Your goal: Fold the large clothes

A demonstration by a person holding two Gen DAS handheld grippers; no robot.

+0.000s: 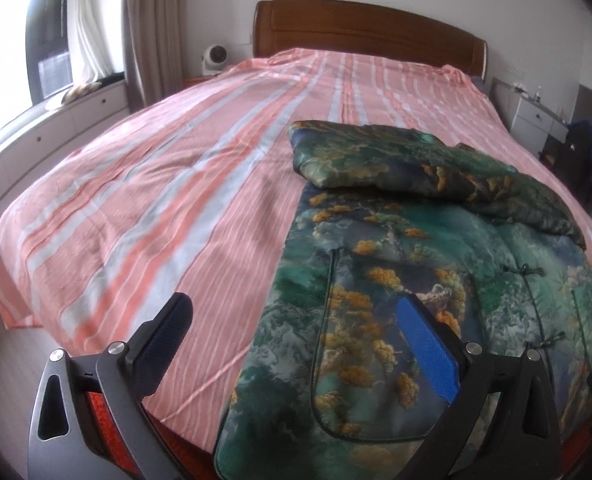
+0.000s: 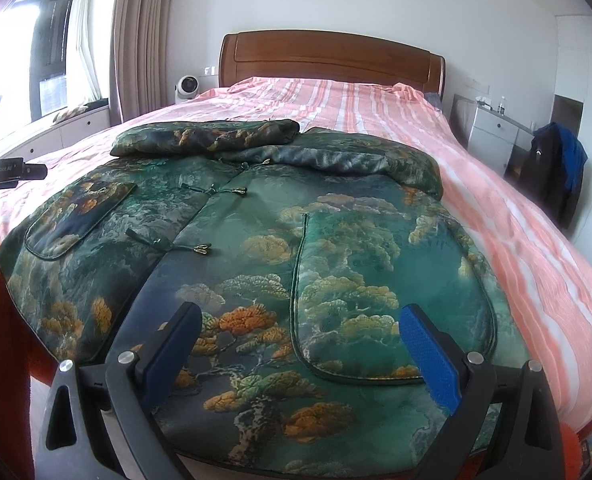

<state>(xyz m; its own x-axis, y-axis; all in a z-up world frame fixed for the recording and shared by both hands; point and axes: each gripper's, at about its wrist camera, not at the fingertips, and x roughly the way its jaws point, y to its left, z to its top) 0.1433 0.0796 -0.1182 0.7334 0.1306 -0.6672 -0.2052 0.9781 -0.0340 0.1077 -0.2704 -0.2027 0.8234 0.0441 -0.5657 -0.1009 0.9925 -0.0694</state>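
Here, pink striped bed (image 1: 176, 184), wooden headboard (image 2: 327, 60), curtained window (image 1: 48, 40), patterned jacket (image 2: 296, 248), both grippers spread, empty.

Daylight comes in through the window (image 1: 36, 40) at the far left of the bed (image 1: 176, 160), and the glass is blown out to white glare in both views. The room is evenly lit and fairly bright, with soft shadows only. On the bed, the striped sheet nearest the window side looks smeared in the left wrist view, perhaps from motion. The jacket (image 2: 296, 240) on the bed is sharper in the right wrist view, its pattern crisp. Both pictures bulge strongly: the bed curves like a dome, and the corners fall into dark, purplish vignette.
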